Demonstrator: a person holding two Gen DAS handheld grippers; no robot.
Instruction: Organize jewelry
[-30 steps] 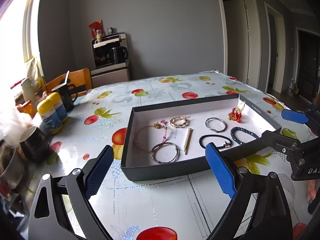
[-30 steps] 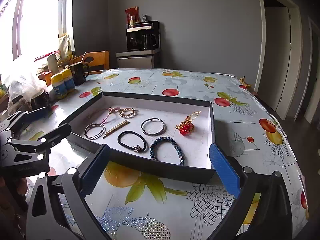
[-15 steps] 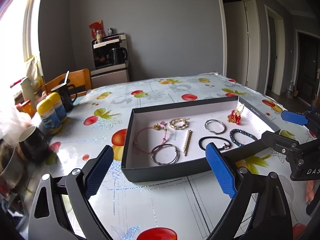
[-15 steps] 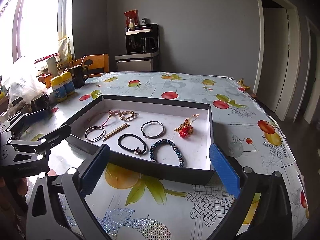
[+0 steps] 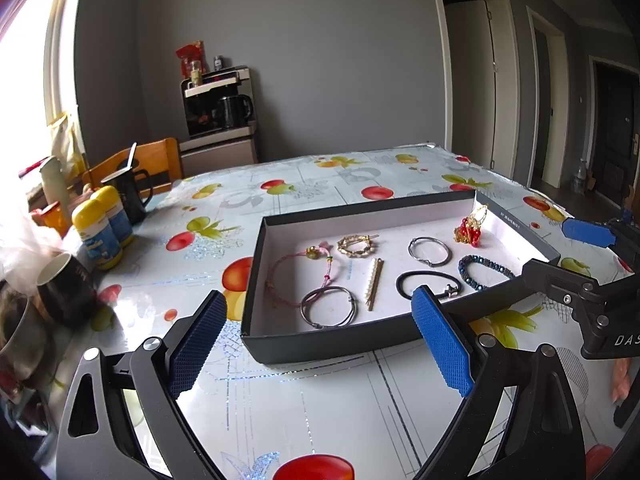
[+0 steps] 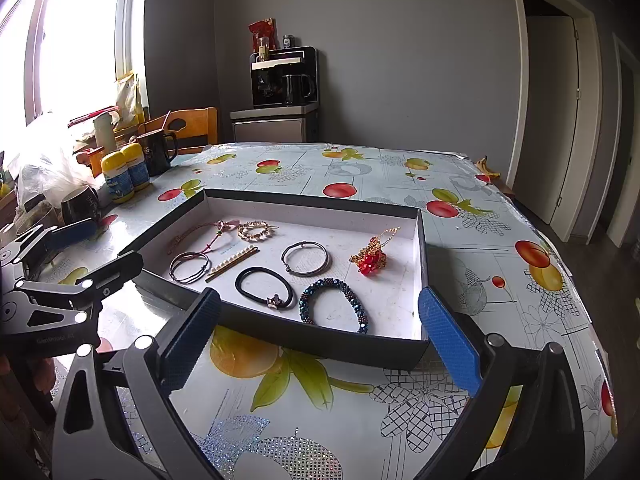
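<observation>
Jewelry pieces, 8 total, are lying in one shallow dark tray (image 5: 316,346) w/ white floor: 1 pink cord bracelet (image 5: 298,276), 1 gold hair clip (image 5: 357,245), 1 pearl bar clip (image 5: 375,283), 1 double grey-pink bangle (image 5: 329,306), 1 silver bangle (image 5: 429,251), 1 black hair tie (image 5: 428,285) w/ a small charm, 1 blue beaded bracelet (image 6: 335,305), 1 red-and-gold beaded ornament (image 5: 469,230). All are sitting apart, none touching another as far as the views are showing. Left gripper (image 5: 320,338) is hovering just before the tray's near wall, jaws spread wide, holding nothing; right gripper (image 6: 318,338) is hanging at the tray's near right corner, jaws likewise wide apart and empty. Each is showing in the other's view, at the tray's sides. Table (image 6: 360,420) is wearing a glossy fruit-print cloth. On its far-left edge: 2 yellow-capped bottles (image 5: 102,226), 2 dark mugs (image 5: 64,288), a plastic bag, other clutter too blurred to name. Behind: 1 wooden chair (image 6: 192,128), a coffee machine (image 6: 284,78) on a low cabinet, grey walls, bright window at left, white-framed doorways at right.
</observation>
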